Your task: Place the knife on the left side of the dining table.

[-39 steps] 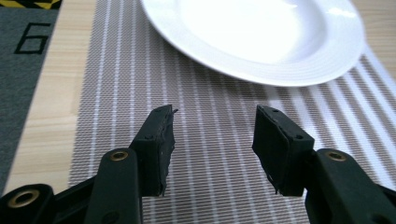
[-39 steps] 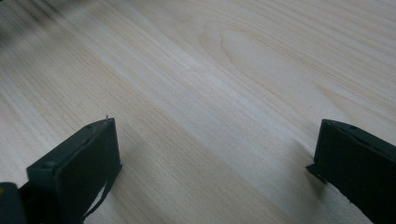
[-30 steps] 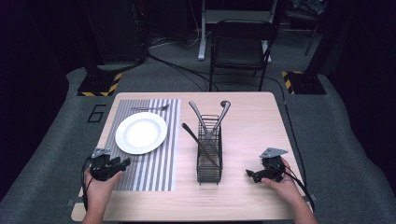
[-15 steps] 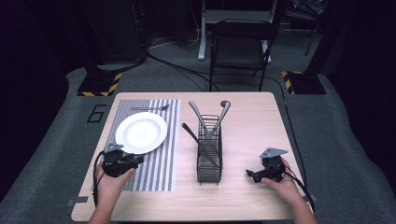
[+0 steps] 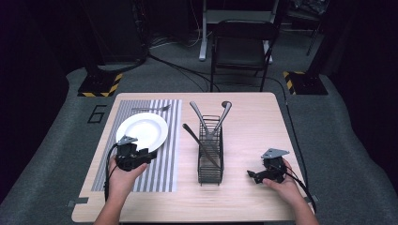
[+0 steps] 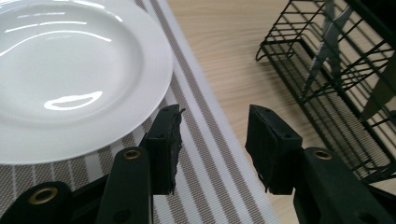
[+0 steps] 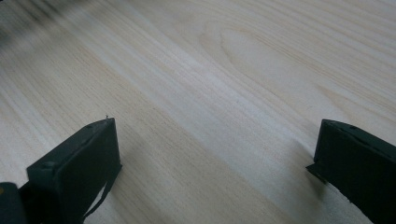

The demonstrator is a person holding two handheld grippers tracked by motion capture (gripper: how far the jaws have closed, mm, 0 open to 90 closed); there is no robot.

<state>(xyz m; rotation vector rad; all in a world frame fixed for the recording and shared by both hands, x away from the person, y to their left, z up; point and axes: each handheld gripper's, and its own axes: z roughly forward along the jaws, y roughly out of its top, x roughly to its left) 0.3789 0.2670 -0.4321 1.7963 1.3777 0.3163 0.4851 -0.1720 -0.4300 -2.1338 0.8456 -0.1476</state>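
- Table (image 5: 253, 206): light wood, carries everything.
- Striped placemat (image 5: 155, 176): along table's left edge.
- Wire cutlery rack (image 5: 210, 159): table centre, knife and spoons standing in it.
- White plate (image 5: 145, 130): on placemat's far half; fork (image 5: 150, 109) beyond it.
- Left gripper (image 6: 212, 135): jaws apart, nothing between, over placemat just beside plate rim.
- Right gripper (image 7: 212, 163): jaws wide apart, nothing held, over bare wood near right front corner.

The white plate (image 6: 70, 79) is looking glossy, the table (image 7: 224, 93) is showing matt pale wood, the basket (image 6: 327, 84) is black wire.
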